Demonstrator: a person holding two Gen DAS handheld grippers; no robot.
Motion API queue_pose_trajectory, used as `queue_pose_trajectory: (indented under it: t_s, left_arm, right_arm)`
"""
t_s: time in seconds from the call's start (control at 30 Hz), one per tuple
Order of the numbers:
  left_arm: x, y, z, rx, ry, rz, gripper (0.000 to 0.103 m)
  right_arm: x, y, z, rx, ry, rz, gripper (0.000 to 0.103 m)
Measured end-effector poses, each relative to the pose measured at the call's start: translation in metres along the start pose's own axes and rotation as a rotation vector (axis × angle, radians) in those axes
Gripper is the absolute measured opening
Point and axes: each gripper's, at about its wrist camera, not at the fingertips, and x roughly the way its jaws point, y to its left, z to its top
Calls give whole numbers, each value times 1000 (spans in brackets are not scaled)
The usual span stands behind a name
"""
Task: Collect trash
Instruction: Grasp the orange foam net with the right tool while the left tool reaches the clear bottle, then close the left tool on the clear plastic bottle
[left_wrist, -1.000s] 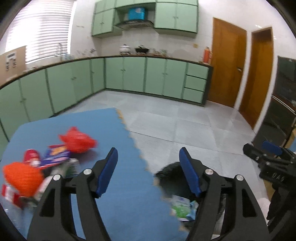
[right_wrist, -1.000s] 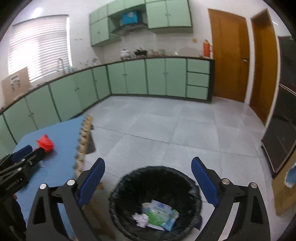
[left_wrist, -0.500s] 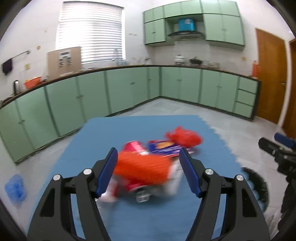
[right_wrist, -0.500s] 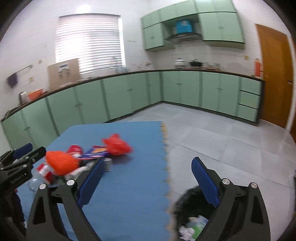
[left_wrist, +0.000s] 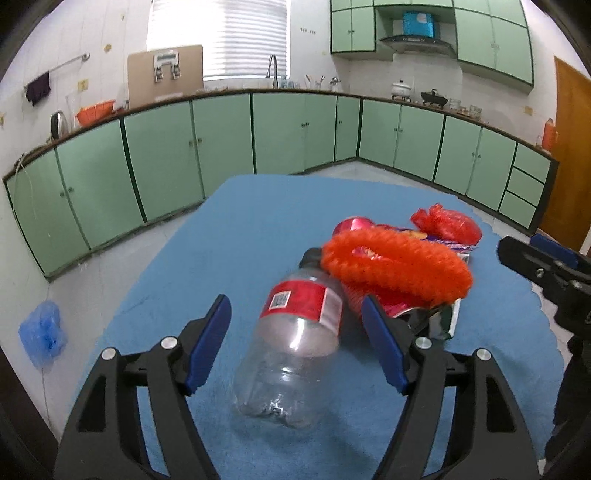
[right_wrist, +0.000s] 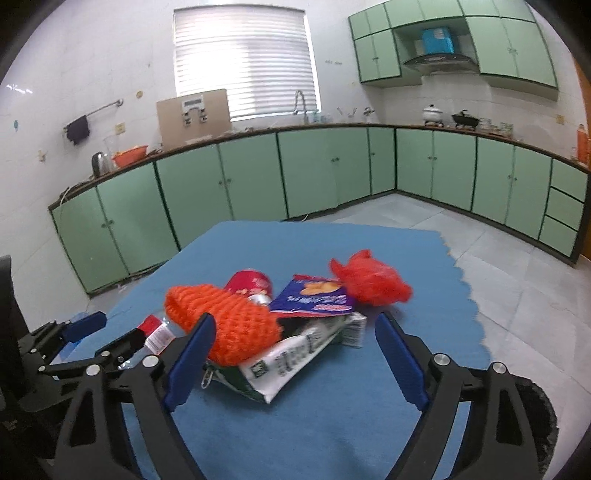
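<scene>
Both grippers lining up on trash pile on blue mat (left_wrist: 229, 236).

Left gripper (left_wrist: 295, 332): jaws apart, just opening wider, straddling bottle (left_wrist: 291, 350), pads not touching.

Right gripper (right_wrist: 295, 362): jaws apart, just narrowing, facing carton (right_wrist: 295, 354) under orange net (right_wrist: 225, 321).

Bin (right_wrist: 543, 417) waiting at right.

Next, likely: easing forward, clamping.

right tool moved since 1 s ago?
Yes. The right tool has swung left: the black bin that sat between its fingers now shows only at the lower right edge, and the blue mat lies ahead.
</scene>
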Motion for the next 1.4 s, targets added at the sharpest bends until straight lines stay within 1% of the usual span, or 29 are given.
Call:
queue_pose_trajectory:
  t_s: [0.27,0.43,0.5,0.53,0.57,0.63,0.67,0.7,0.77,0.8,0.83,0.9,1.0,1.17,1.2,1.23,1.3,1.37,1.4]
  left_arm:
    - [9,15,-9,-24,16,14,71]
    - [12,22,-13,-36,24,14,71]
    - [14,24,-14,-44,28,8,71]
    - [14,26,-14,-46,29,9,71]
    - [15,26,-14,-46,30,9,71]
    - [16,26,-14,-47,33,7,71]
    - [16,26,-14,-47,33,6,71]
    - [16,26,-15,-48,34,5,71]
    - [18,26,-15,-49,37,-1,72]
    - [18,26,-15,-51,39,-5,72]
    - [20,26,-15,-53,43,-11,73]
    - [22,25,-15,-50,46,-18,73]
    - [31,24,-14,-38,60,-26,74]
    - [43,17,-15,-27,86,-35,73]
    - [45,16,-16,-32,91,-40,72]
    - [46,16,-17,-42,94,-52,67]
    - [46,14,-18,-45,87,-45,65]
    - [44,12,-19,-45,80,-43,61]
    - [43,12,-19,-48,77,-37,61]
  right_arm:
    - [19,16,-5,-22,54,47,76]
    - [31,26,-4,-42,80,77,72]
    - [36,27,-4,-42,94,90,69]
    - [38,26,-4,-35,105,106,64]
    - [40,26,-4,-31,117,122,56]
    - [42,27,-5,-29,133,143,49]
    - [42,27,-5,-31,133,151,44]
    - [42,27,-5,-32,132,162,41]
    - [40,27,-5,-35,127,171,31]
    - [39,27,-5,-34,124,176,27]
    - [38,26,-4,-31,123,184,19]
    - [34,25,-3,-26,116,188,11]
    - [27,21,-1,-19,99,191,9]
    - [15,15,2,-32,69,165,9]
    - [12,14,2,-35,62,155,9]
    - [10,12,3,-37,58,146,9]
    - [7,8,4,-33,53,132,9]
    - [3,3,5,-23,49,119,9]
    - [2,0,5,-19,48,114,9]
